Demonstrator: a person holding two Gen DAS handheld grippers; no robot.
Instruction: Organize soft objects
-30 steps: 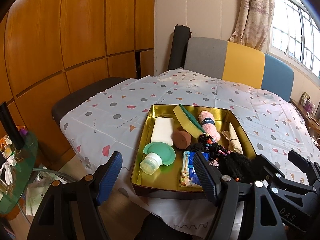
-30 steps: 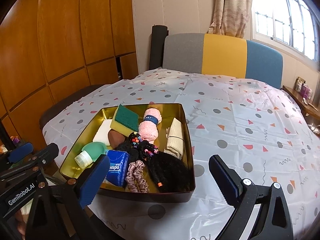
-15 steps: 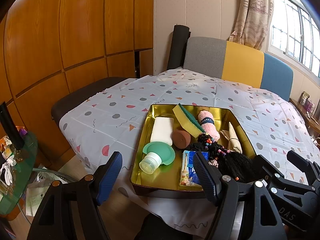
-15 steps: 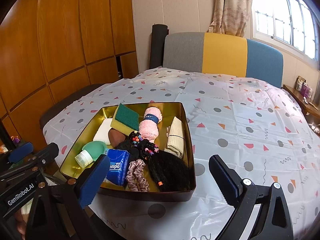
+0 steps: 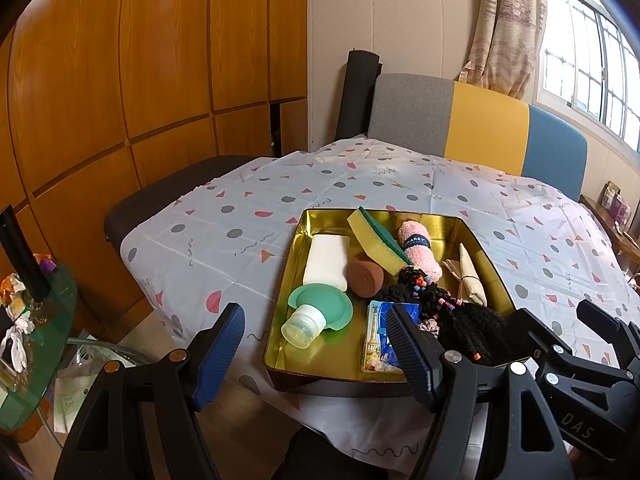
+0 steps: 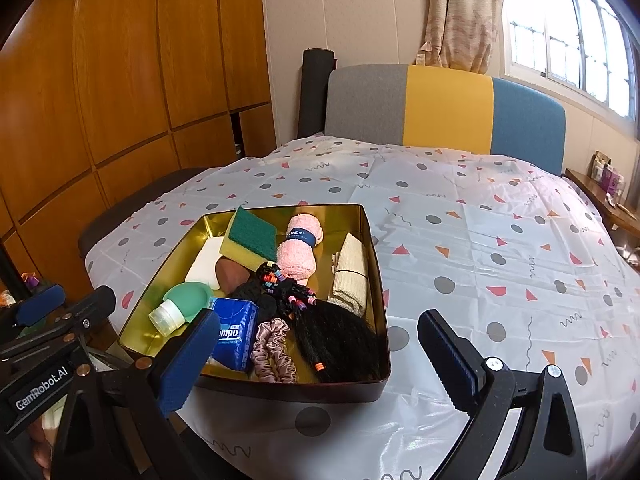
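Note:
A gold tin tray sits near the table's front edge. It holds a yellow-green sponge, a pink rolled towel, a white soap bar, a brown puff, a green squeeze bottle, a blue tissue pack, a black braided hairpiece, a mauve scrunchie and a beige cloth. My left gripper hovers open before the tray's near left corner. My right gripper hovers open over its near edge. Both are empty.
A white tablecloth with coloured shapes covers the table, bare to the right and behind the tray. A grey, yellow and blue chair back stands at the far side. A glass side table with clutter is at the left, with wooden cabinets behind.

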